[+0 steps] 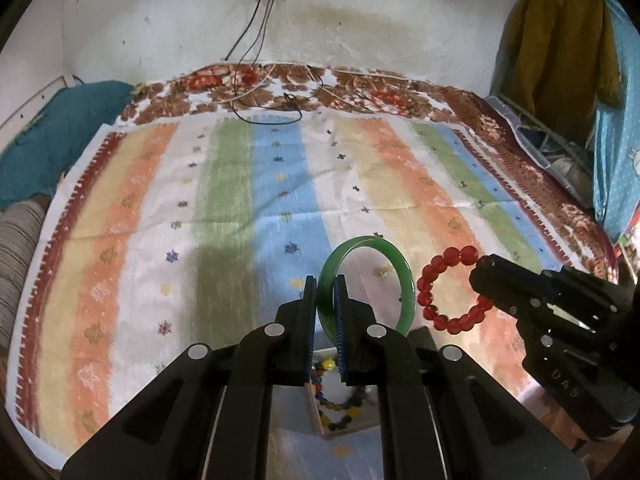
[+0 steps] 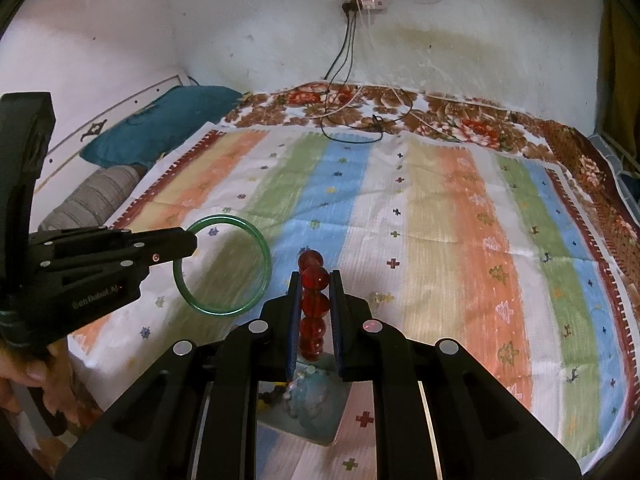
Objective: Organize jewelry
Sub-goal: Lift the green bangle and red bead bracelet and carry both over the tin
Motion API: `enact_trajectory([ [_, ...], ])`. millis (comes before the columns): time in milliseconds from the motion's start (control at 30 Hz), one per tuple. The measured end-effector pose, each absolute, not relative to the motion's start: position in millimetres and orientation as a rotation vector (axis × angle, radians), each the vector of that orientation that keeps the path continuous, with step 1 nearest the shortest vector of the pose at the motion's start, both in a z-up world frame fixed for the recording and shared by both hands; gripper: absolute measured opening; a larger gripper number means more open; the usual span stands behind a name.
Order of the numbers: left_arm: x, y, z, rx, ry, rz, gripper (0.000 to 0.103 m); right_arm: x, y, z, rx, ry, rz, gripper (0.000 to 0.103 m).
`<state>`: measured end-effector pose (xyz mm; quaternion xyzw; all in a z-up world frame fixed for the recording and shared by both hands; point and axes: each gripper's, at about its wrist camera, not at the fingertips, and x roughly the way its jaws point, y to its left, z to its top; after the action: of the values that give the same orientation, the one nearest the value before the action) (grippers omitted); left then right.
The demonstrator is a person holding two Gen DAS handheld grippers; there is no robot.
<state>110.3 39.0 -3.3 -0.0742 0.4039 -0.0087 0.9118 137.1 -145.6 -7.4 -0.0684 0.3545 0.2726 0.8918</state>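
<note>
Above the striped bedspread (image 1: 240, 184), the left gripper (image 1: 324, 292) clamps a green bangle (image 1: 368, 280) and the right gripper (image 2: 314, 292) pinches a red bead bracelet (image 2: 314, 304); carry both level, then lower each gently into the jewelry box (image 1: 344, 412) below.

A stained white wall (image 2: 260, 40) (power strip (image 2: 366, 2) mounted) is seen ahead; a striped cloth (image 1: 240, 200) is spread below.

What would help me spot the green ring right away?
Find the striped cloth spread over the bed. Above its near edge, two black grippers hang side by side; the left gripper pinches the green bangle. It is one smooth hoop, unlike the red bead bracelet beside it.
</note>
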Motion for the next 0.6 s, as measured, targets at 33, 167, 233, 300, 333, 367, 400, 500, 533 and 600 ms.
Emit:
enact_trajectory([
  [33,110,39,-3,-0.139,0.830,-0.015,0.008,135,-146,-8,-0.142,0.737,0.567,0.014],
  [167,102,34,-4,-0.116,0.824,-0.017,0.008,126,-147,-9,-0.147,0.739,0.575,0.014],
  [233,97,30,-6,-0.099,0.824,-0.018,0.008,122,-148,-11,-0.151,0.742,0.576,0.014],
  [300,93,26,-8,-0.083,0.826,-0.015,0.008,118,-148,-14,-0.151,0.748,0.577,0.014],
  [333,91,25,-9,-0.077,0.827,-0.016,0.008,116,-149,-15,-0.150,0.750,0.578,0.014],
  [367,90,23,-9,-0.075,0.828,-0.017,0.008,114,-150,-15,-0.150,0.750,0.579,0.014],
  [400,88,21,-9,-0.074,0.830,-0.019,0.008,113,-151,-16,-0.149,0.751,0.578,0.014],
  [500,82,18,-11,-0.069,0.835,-0.028,0.008,108,-153,-19,-0.147,0.759,0.582,0.014],
  [533,80,17,-12,-0.066,0.837,-0.030,0.008,107,-154,-20,-0.148,0.762,0.584,0.014],
  [600,77,13,-14,-0.059,0.846,-0.036,0.008,104,-154,-23,-0.146,0.772,0.588,0.014],
])
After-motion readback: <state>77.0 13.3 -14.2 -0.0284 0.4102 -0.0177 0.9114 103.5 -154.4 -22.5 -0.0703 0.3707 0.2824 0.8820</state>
